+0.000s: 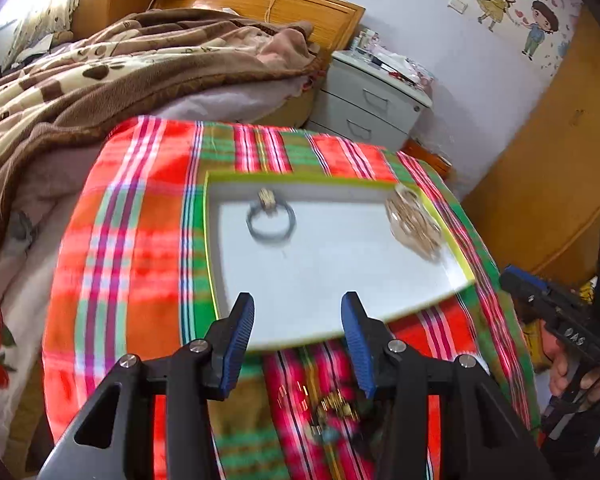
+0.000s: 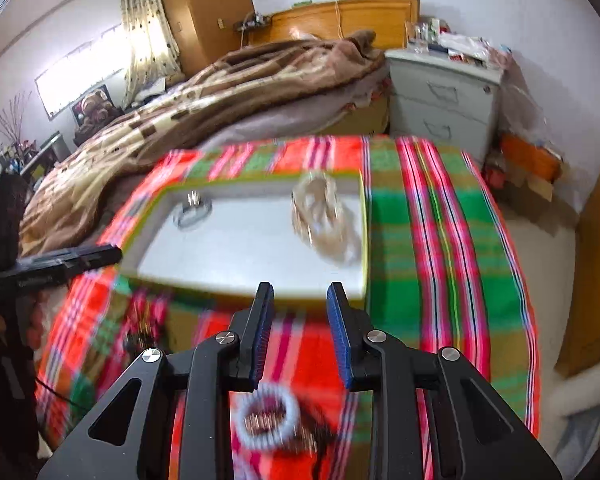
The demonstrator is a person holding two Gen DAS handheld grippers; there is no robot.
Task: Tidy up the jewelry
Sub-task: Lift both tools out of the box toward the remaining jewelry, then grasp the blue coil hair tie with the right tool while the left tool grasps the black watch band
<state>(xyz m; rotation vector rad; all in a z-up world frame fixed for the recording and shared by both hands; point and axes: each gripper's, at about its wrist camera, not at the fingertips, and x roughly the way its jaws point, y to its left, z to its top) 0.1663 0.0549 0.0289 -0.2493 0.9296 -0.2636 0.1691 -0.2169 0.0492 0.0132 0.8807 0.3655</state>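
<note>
Plaid cloth in red, green and orange (image 1: 140,216) covers the worktop, and on it sits a white tray with a yellow-green rim (image 1: 210,240) holding a dark ring with a gold charm (image 1: 270,220) at its far left and a pale gold chain heap (image 1: 414,220) at its far right. Both the left gripper (image 1: 298,340) and right gripper (image 2: 300,332) hover above the tray's near edge, jaws spread and holding nothing. A white beaded bracelet (image 2: 268,416) lies on the cloth under the right gripper, and blurred gold pieces (image 1: 332,408) lie under the left.
</note>
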